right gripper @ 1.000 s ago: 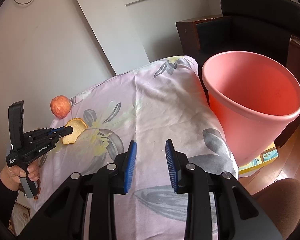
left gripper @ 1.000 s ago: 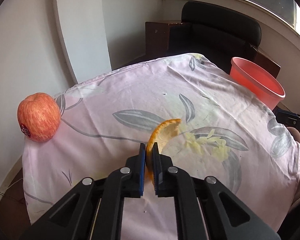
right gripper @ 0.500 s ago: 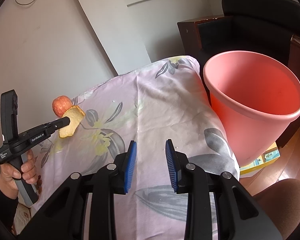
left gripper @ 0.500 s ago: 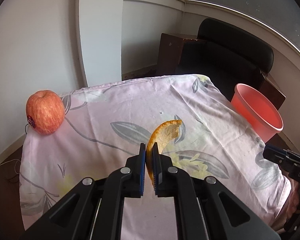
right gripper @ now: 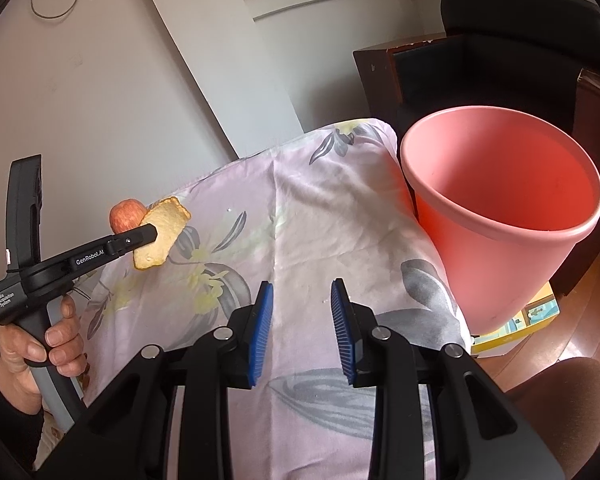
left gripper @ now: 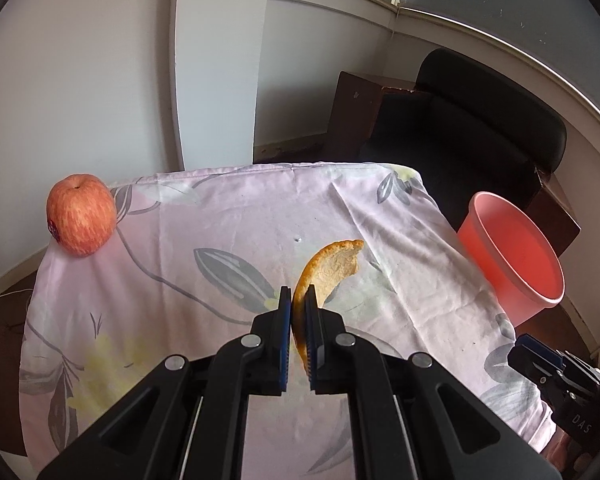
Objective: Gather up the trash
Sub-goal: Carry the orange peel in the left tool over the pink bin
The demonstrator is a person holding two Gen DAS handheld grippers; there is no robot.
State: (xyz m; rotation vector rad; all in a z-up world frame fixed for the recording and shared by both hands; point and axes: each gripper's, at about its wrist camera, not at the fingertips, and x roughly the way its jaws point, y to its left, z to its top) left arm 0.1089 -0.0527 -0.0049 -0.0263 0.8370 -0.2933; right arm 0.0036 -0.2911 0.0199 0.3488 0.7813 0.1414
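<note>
My left gripper (left gripper: 298, 300) is shut on a curved piece of orange peel (left gripper: 332, 266) and holds it in the air above the table. The right wrist view shows the same peel (right gripper: 164, 236) in the left gripper (right gripper: 150, 236) well above the cloth. A pink bin (right gripper: 500, 216) stands beside the table's right edge, its mouth open and empty; it shows in the left wrist view (left gripper: 512, 256) to the right of the peel. My right gripper (right gripper: 302, 300) is open and empty, low over the near cloth, left of the bin.
A red apple (left gripper: 80, 220) sits at the table's far left corner. The table has a pink floral cloth (left gripper: 228, 240). A black chair (left gripper: 480, 120) and a dark wooden cabinet (left gripper: 352, 108) stand behind the table. White walls lie to the left.
My left gripper has lifted the peel higher off the cloth and pulled back, so more of the table and room shows. The right gripper has stayed open in place.
</note>
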